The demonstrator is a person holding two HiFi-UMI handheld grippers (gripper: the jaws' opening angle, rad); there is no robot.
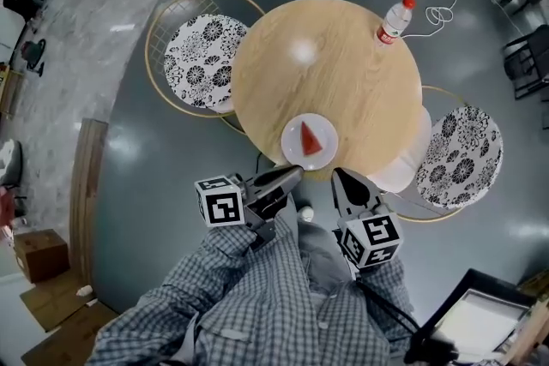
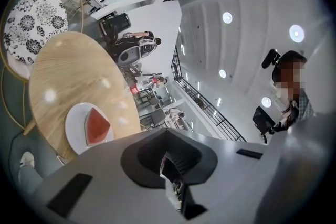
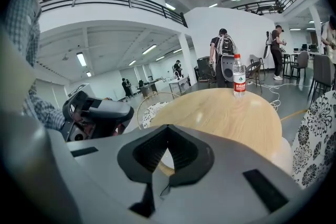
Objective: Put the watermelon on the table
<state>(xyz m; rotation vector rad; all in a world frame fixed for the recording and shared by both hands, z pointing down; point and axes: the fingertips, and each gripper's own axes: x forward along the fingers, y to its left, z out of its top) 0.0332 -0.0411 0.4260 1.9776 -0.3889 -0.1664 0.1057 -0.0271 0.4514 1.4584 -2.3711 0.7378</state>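
Note:
A red wedge of watermelon (image 1: 310,138) lies on a white plate (image 1: 292,152) at the near edge of the round wooden table (image 1: 343,64). In the left gripper view the watermelon (image 2: 97,125) and its plate (image 2: 73,123) show at lower left. My left gripper (image 1: 299,173) and right gripper (image 1: 337,174) hover just off the table's near edge, close to my body, tips pointing at the plate. Both are shut with nothing between the jaws. The left gripper (image 2: 168,136) is rolled on its side. From the right gripper (image 3: 168,131) I see the table (image 3: 226,113) and the left gripper (image 3: 97,113).
A water bottle (image 1: 393,21) stands at the table's far right edge. Chairs with patterned cushions stand at the left (image 1: 202,56) and right (image 1: 459,154). A white cable (image 1: 437,9) trails on the floor behind. A cardboard box (image 1: 39,253) sits far left. People stand in the background.

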